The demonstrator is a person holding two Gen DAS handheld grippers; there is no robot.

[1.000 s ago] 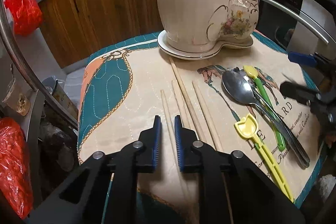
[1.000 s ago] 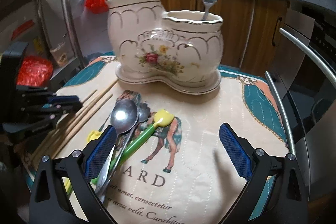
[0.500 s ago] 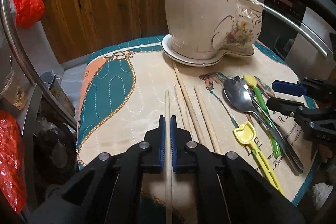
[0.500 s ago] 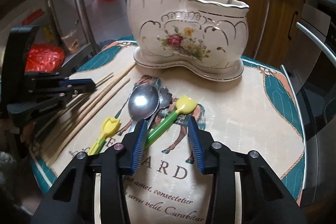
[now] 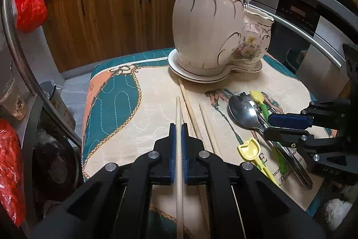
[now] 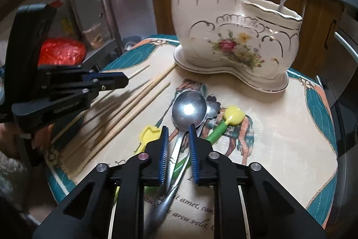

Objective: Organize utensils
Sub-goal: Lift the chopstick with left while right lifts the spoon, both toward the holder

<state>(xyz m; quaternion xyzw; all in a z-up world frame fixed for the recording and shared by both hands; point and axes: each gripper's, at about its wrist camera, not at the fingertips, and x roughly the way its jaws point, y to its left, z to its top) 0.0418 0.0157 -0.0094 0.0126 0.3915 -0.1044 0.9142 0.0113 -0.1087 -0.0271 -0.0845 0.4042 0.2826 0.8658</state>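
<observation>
Left wrist view: a pale, thin wooden chopstick [image 5: 178, 127] runs straight between the jaws of the left gripper [image 5: 178, 129], clenched on it above the quilted bench mat [image 5: 111, 109].

Right wrist view: a shiny steel spoon [image 6: 188, 109] lies on the mat, its handle between the closing jaws of the right gripper [image 6: 177, 133], pads not yet pressing.
</observation>
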